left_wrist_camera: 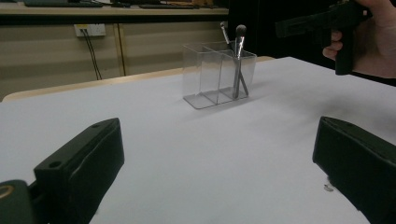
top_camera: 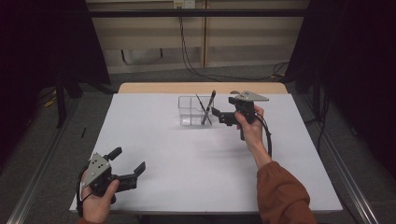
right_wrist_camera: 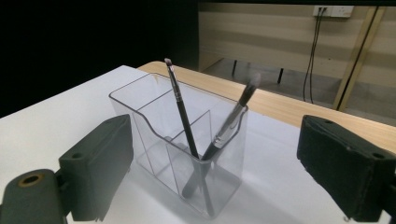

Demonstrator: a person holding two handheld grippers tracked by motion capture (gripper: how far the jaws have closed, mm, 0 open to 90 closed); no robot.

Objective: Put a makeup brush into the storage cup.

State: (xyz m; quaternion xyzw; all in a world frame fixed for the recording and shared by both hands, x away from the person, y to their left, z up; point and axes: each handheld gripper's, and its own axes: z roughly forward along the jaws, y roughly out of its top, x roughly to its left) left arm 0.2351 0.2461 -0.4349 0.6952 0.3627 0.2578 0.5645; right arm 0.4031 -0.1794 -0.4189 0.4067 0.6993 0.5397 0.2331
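Brushes (right_wrist_camera: 205,135) in clear organizer (right_wrist_camera: 140,116), right gripper (top_camera: 217,115) level beside, jaws apart.

Both hand-held grippers, left (top_camera: 125,164) and right (top_camera: 219,115), are showing black bodies, grey three-cornered top plates with dark screws, and trailing black cables. The right arm is wearing a rust-orange sleeve (top_camera: 282,193).

The high view looks forward and down from above the person's side, taking in the whole white bench (top_camera: 196,158) from some way off. The left gripper view sits low near the bench's near left corner, looking across the surface between its own jaws toward the clear organizer (left_wrist_camera: 218,77), well apart. The right gripper view looks from close beside that organizer (right_wrist_camera: 187,144), slightly down into it. All three views share the organizer (top_camera: 195,111) and its two makeup brushes (right_wrist_camera: 229,126).
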